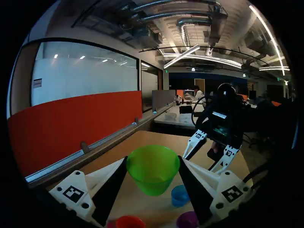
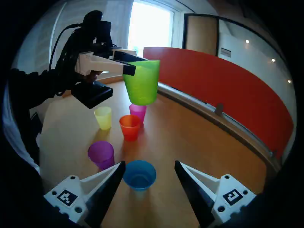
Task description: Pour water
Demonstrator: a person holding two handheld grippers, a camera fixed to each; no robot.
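Blue cup sits between the wide-open fingers of the right hand-held gripper (untouched); the left hand-held gripper clamps a green cup above the tabletop.

Left gripper: both fingers pressed on translucent green plastic cup, above tan wooden table. Below it: small blue plastic cup, orange plastic cup, purple plastic cup. Ahead, to the right: right gripper.

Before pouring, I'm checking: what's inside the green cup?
Inside the green cup, gripped by the left gripper, only bare inner wall shows near the rim. Its near wall covers the bottom, so water cannot be judged.
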